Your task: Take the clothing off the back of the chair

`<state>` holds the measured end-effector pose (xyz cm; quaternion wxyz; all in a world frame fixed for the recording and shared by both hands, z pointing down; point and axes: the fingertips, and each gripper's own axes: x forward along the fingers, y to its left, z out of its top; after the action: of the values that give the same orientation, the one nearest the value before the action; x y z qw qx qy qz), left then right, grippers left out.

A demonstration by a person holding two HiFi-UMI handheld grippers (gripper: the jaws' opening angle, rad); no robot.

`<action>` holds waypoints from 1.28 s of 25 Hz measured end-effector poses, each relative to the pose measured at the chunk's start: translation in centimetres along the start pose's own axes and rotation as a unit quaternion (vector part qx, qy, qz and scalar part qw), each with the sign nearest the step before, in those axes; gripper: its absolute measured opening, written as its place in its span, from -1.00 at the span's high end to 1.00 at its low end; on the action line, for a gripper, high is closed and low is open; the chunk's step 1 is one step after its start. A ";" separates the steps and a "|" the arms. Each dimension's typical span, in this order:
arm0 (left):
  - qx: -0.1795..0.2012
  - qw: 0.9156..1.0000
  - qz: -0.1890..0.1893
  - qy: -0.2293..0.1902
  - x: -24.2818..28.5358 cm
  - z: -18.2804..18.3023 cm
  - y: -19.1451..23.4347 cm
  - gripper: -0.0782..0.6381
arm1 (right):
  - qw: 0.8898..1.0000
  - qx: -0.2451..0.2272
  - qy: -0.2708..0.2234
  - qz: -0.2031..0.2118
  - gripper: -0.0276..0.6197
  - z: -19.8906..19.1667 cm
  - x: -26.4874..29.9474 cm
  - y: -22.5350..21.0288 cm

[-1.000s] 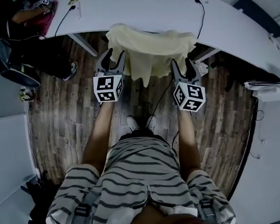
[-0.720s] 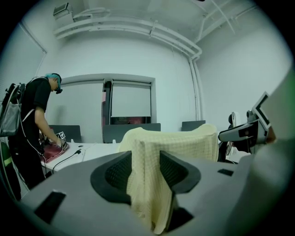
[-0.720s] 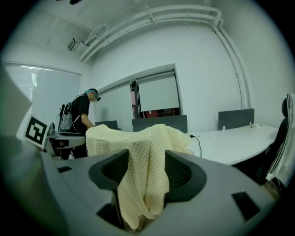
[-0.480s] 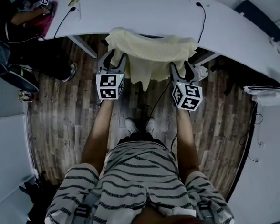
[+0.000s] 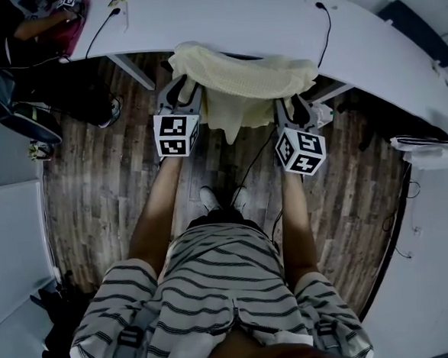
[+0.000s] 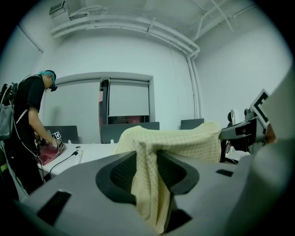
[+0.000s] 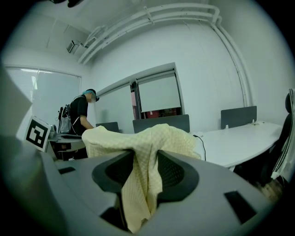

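This is an open-plan office. A long, curved white table (image 5: 274, 18) runs across a wood-plank floor (image 5: 110, 190), with power cables (image 5: 324, 30) trailing over its edge. Low grey divider screens (image 7: 238, 117) stand along the table's far edge. The walls are plain white, exposed pipes (image 6: 138, 27) run under the ceiling, and a large window with a blind (image 6: 129, 99) fills the end wall. A person (image 6: 32, 120) stands working at the table's left end.

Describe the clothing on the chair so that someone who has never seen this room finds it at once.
Start at the long white desk curving across the room. At the middle of its near edge hangs the clothing. It is the only pale yellow, waffle-textured fabric in sight.
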<state>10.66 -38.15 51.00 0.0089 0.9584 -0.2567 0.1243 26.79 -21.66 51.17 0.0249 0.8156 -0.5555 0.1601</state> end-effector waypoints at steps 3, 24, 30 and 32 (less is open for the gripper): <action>0.002 1.000 -0.002 -0.001 0.0 0.0 -0.1 0.43 | 1.000 0.001 0.001 0.002 0.41 0.0 0.1 0.1; 0.001 1.000 -0.008 -0.012 -1.5 1.3 -0.6 0.70 | 1.000 0.012 -0.012 -0.003 0.84 0.8 -1.5 0.3; -0.010 1.000 -0.007 -0.026 -2.8 2.3 -1.3 0.70 | 0.999 0.005 -0.031 -0.006 0.84 2.0 -3.0 0.7; -0.012 0.999 -0.008 -0.031 -3.2 2.7 -1.5 0.70 | 0.999 0.007 -0.036 -0.006 0.84 2.3 -3.3 0.9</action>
<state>9.31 -35.49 47.65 0.0131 0.9637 -0.2506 0.0912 25.40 -19.49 47.93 0.0004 0.8240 -0.5504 0.1346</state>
